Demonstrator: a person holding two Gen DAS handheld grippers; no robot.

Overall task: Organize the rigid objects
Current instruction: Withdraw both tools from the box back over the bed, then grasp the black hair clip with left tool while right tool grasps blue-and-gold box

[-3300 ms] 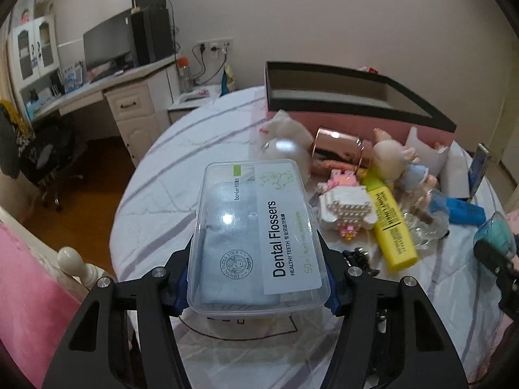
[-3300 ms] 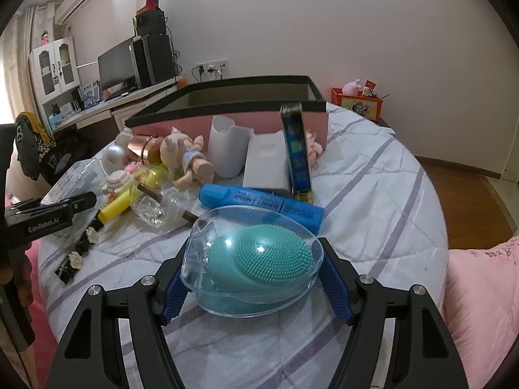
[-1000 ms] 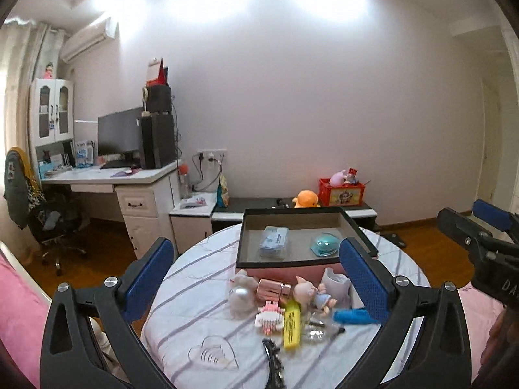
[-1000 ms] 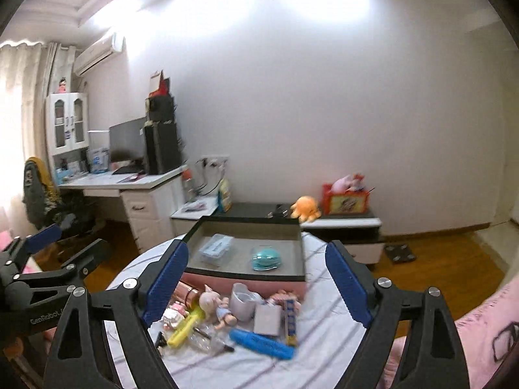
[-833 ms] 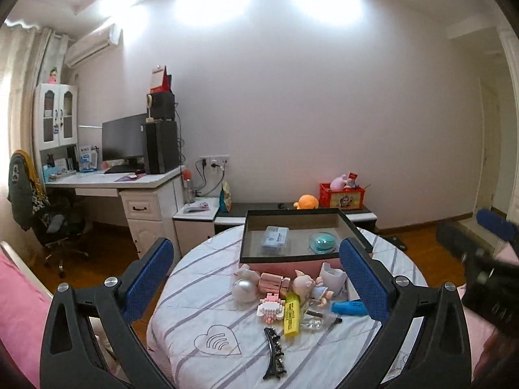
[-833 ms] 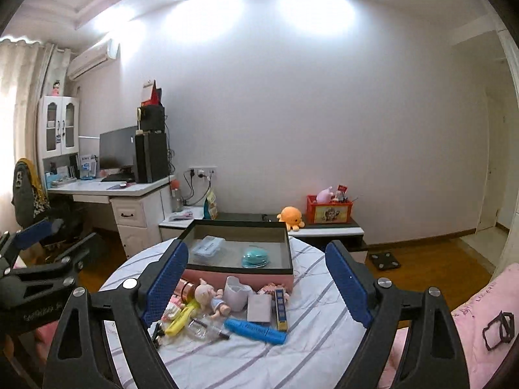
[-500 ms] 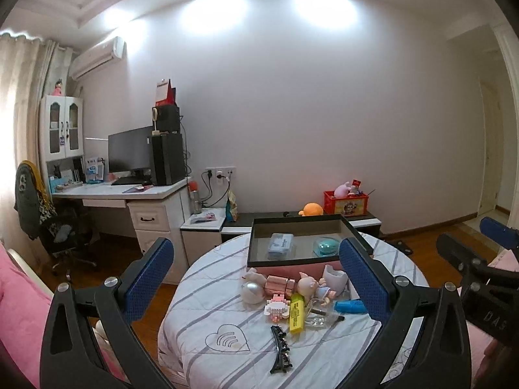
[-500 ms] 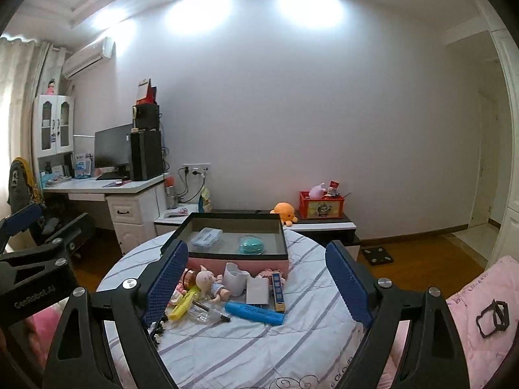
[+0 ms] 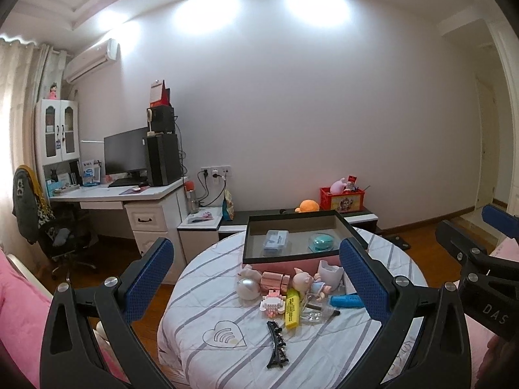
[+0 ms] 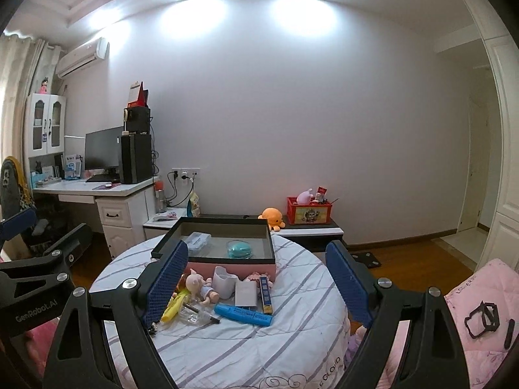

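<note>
Left tongs: released, jaws spread wide, nothing between the pads; they frame the surface from the lower part of the left wrist view.
Right tongs: released, jaws wide, nothing held; seen also at the right edge of the left wrist view.
Surface: round, under a striped white cloth; bare cloth fills the lower middle of both views, up to the near rim.
Loose cluster: yellow highlighter, blue highlighter, pig doll, white cup, block figure, silver ball, rose-gold cylinder, all crowded just in front of the box.
Hair clip: lies alone, lower centre, apart from the cluster.
Box: open, dark rim, pink front wall, at the surface's far edge.
In the box: floss case at left, teal brush case at right, apart from each other, floor bare between.
Right of surface: pink bedding.
</note>
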